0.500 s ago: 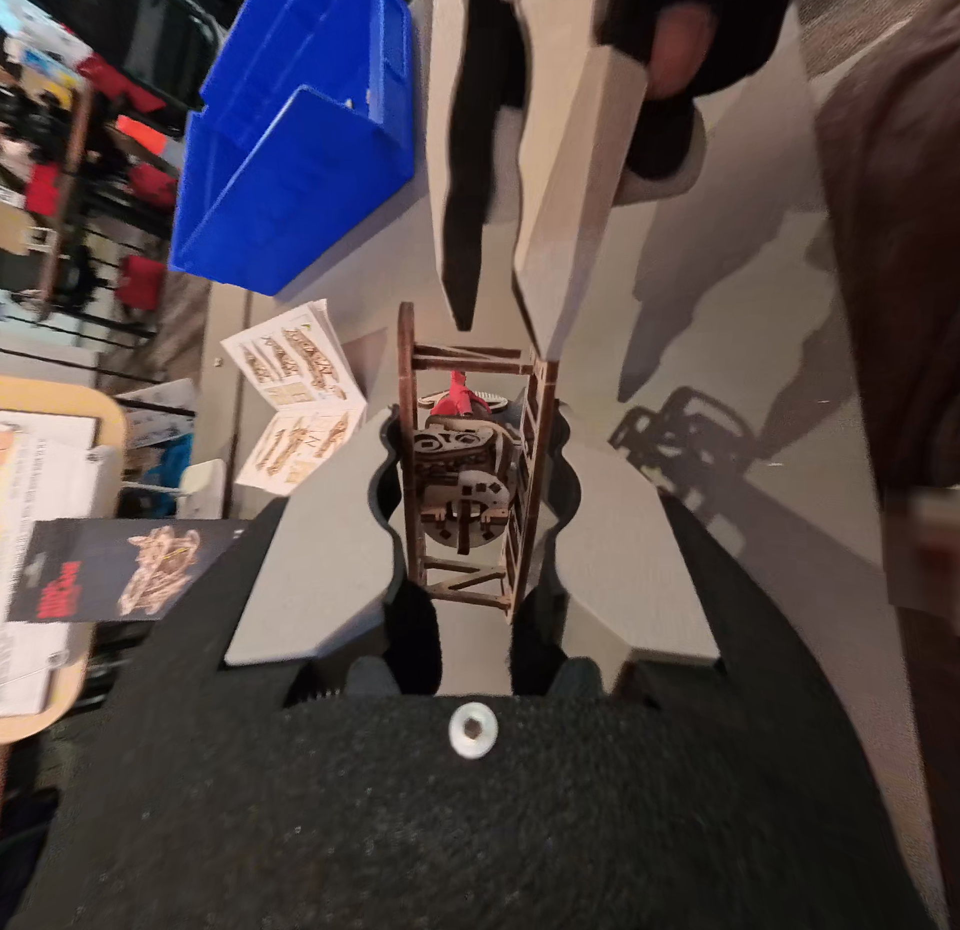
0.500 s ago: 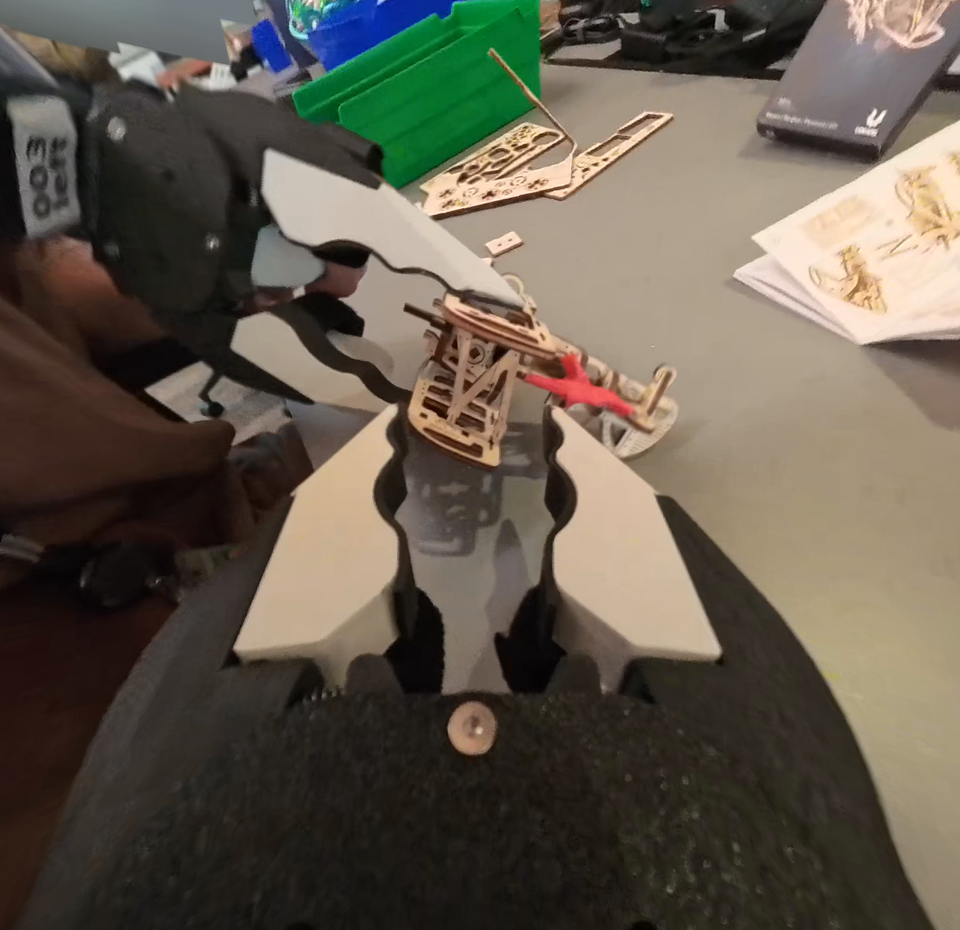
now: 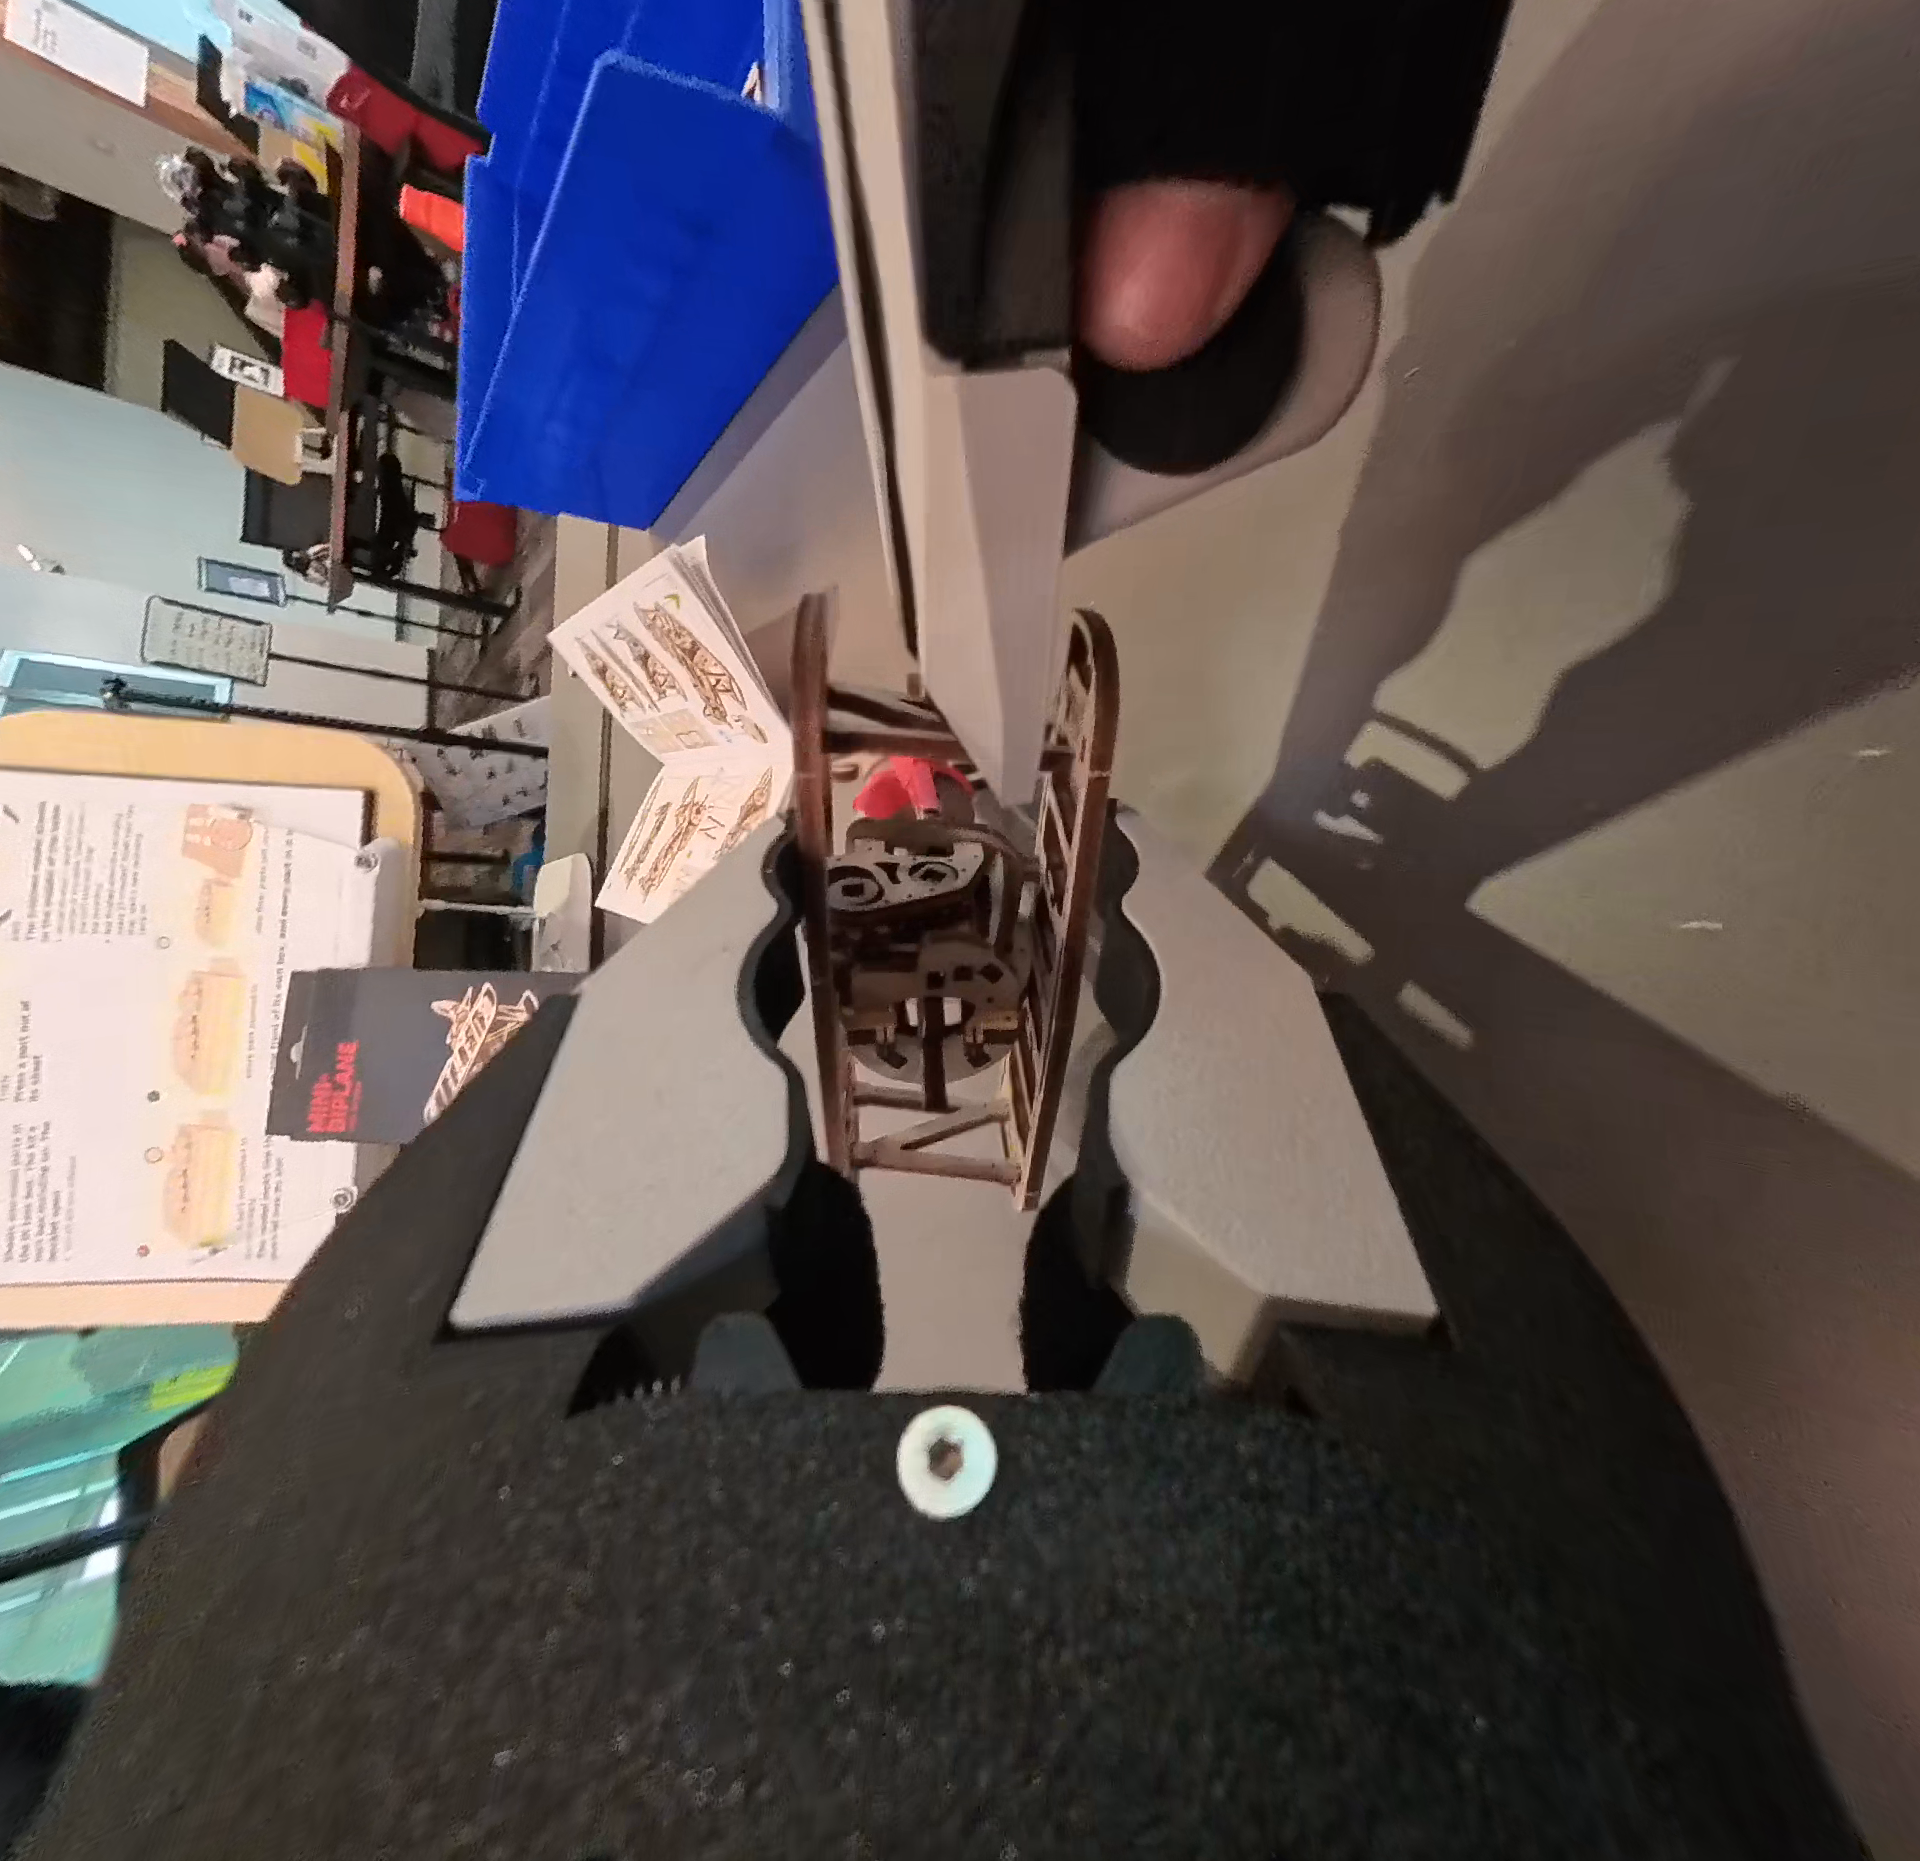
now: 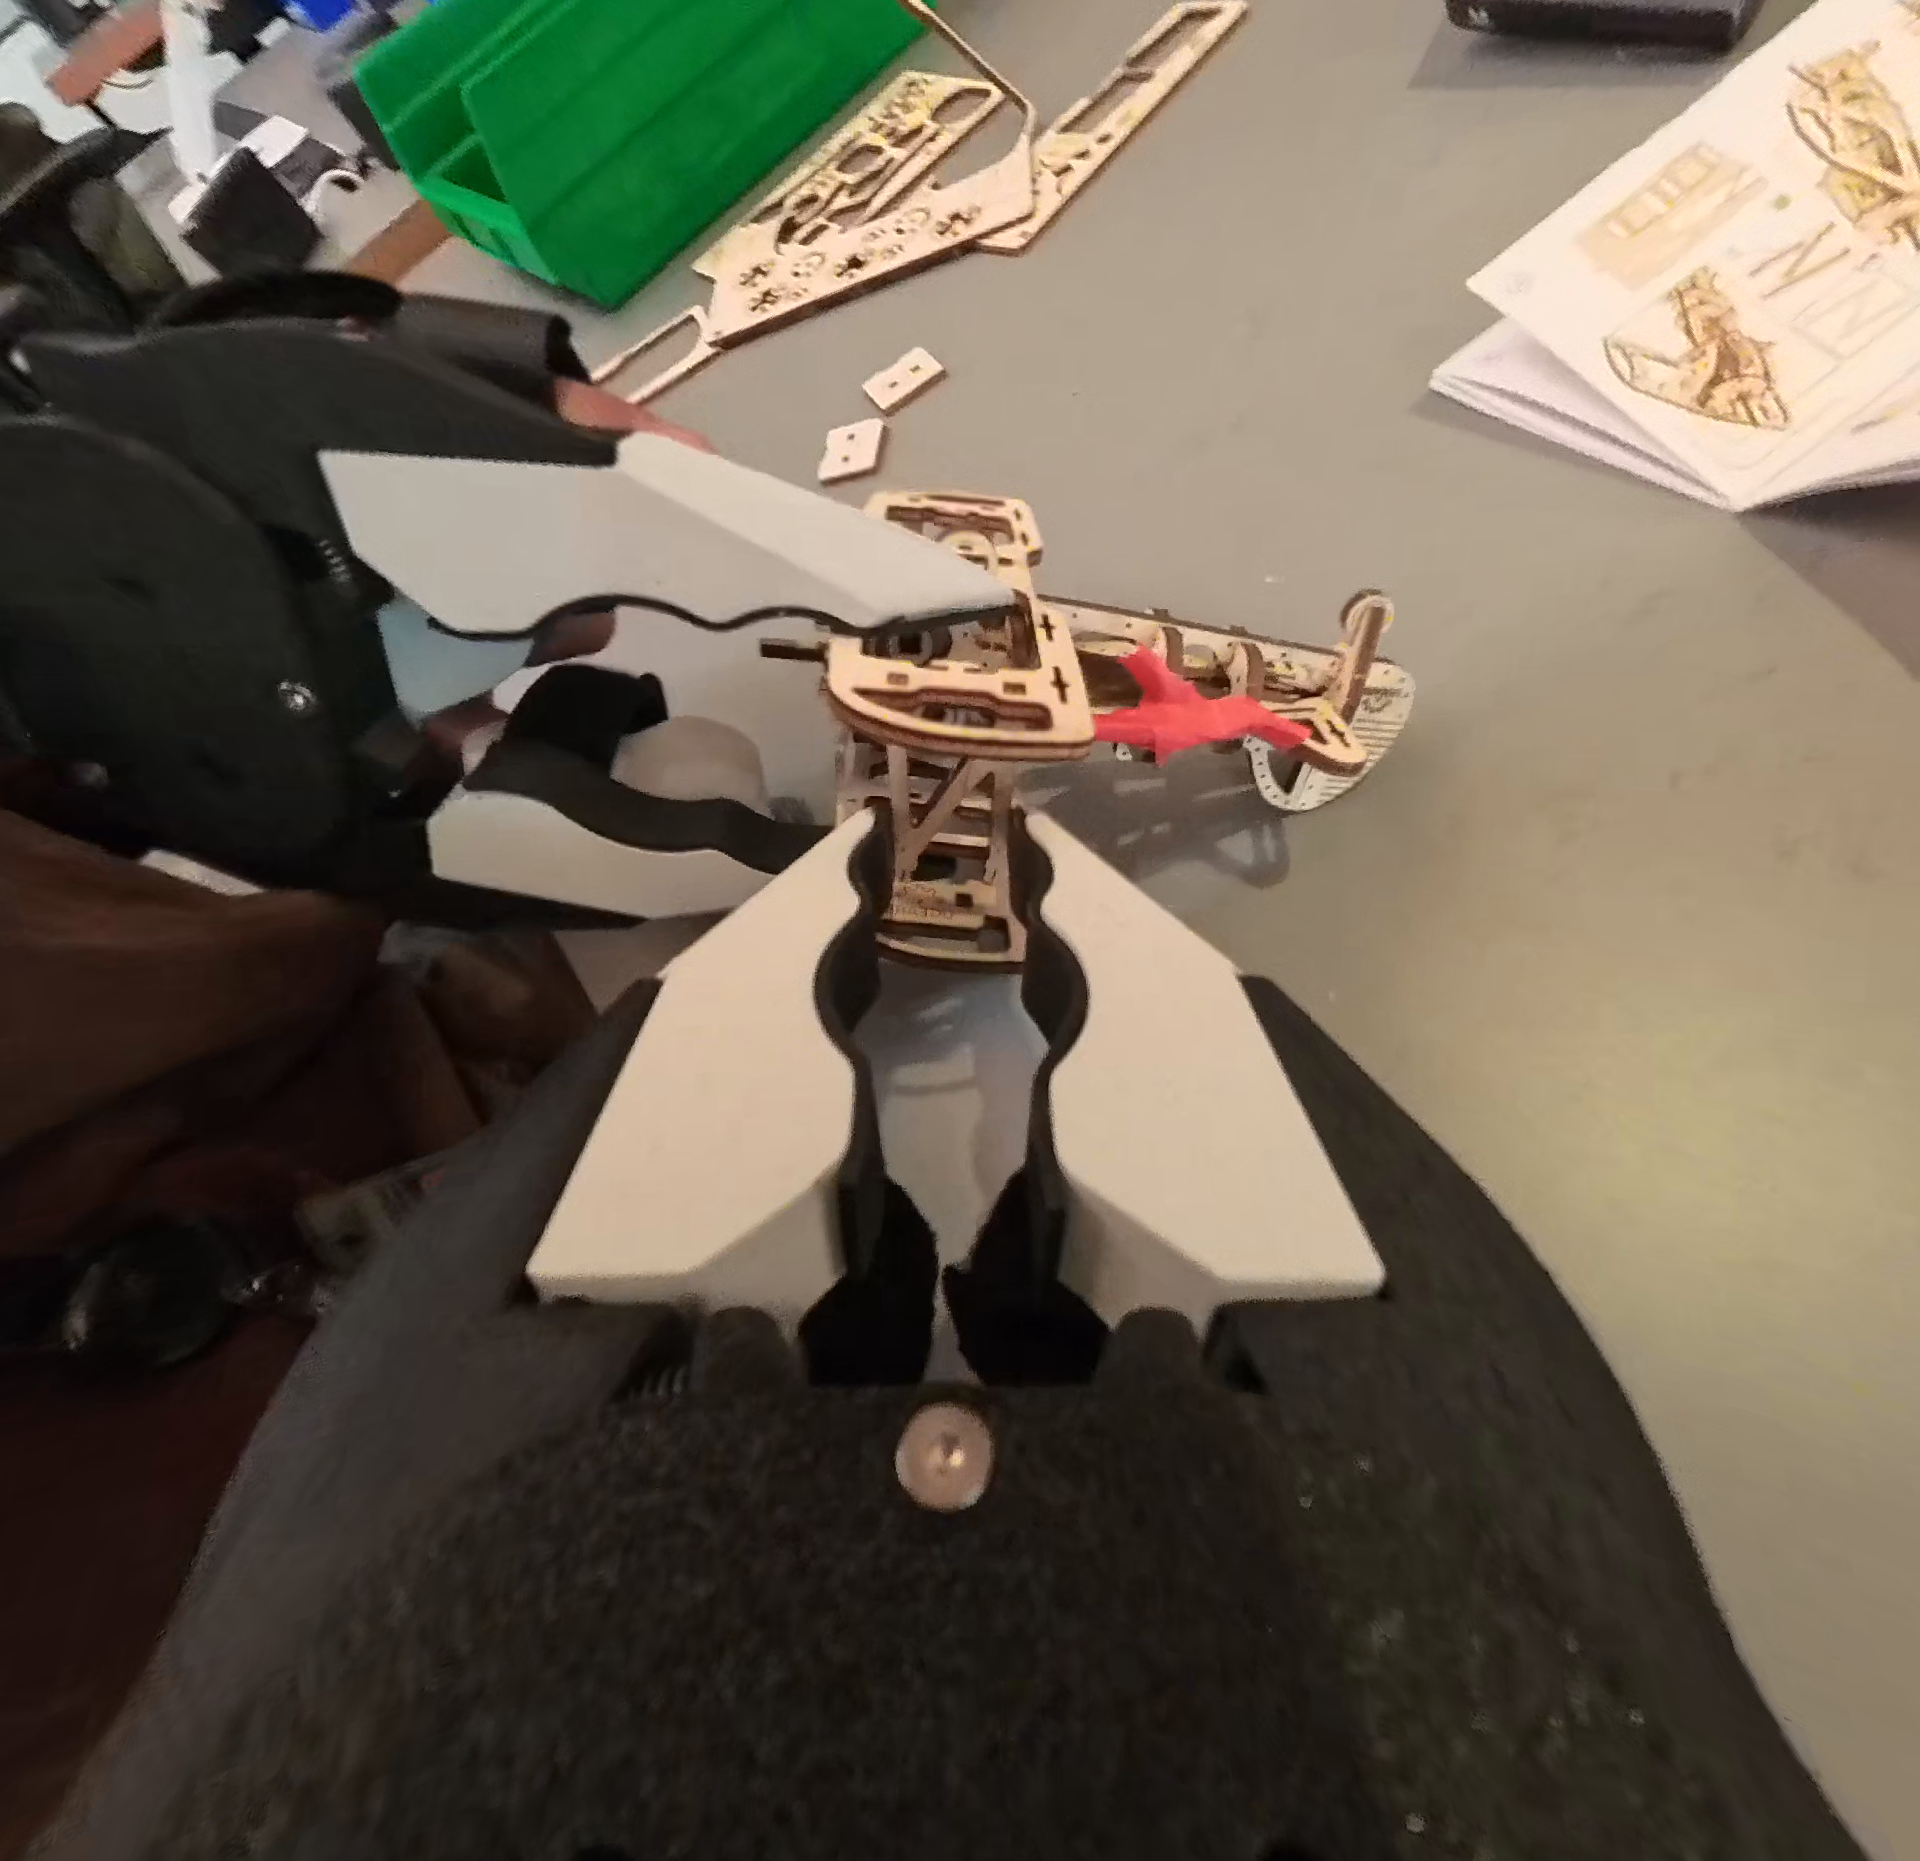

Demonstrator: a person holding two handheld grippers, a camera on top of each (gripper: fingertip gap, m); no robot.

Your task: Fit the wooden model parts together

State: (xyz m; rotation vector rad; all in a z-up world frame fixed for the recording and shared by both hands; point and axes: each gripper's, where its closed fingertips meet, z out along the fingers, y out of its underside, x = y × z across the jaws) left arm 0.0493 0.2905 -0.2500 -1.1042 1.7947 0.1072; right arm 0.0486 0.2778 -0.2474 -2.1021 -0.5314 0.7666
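Right wrist view: pale laser-cut wooden biplane model [image 4: 966, 762] on grey bench [image 4: 1558, 980], wing stack pinched between right gripper [image 4: 951, 855] fingers. Left gripper [image 4: 914, 710] fingers clamp its wings (red propeller [image 4: 1184, 715] forward).

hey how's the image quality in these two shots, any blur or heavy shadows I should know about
Left wrist view: wooden model sharp but backlit and dark, hard shadows on the table, fisheye bending at the edges. Right wrist view: model evenly lit and fairly sharp, green bin and booklet softly blurred.
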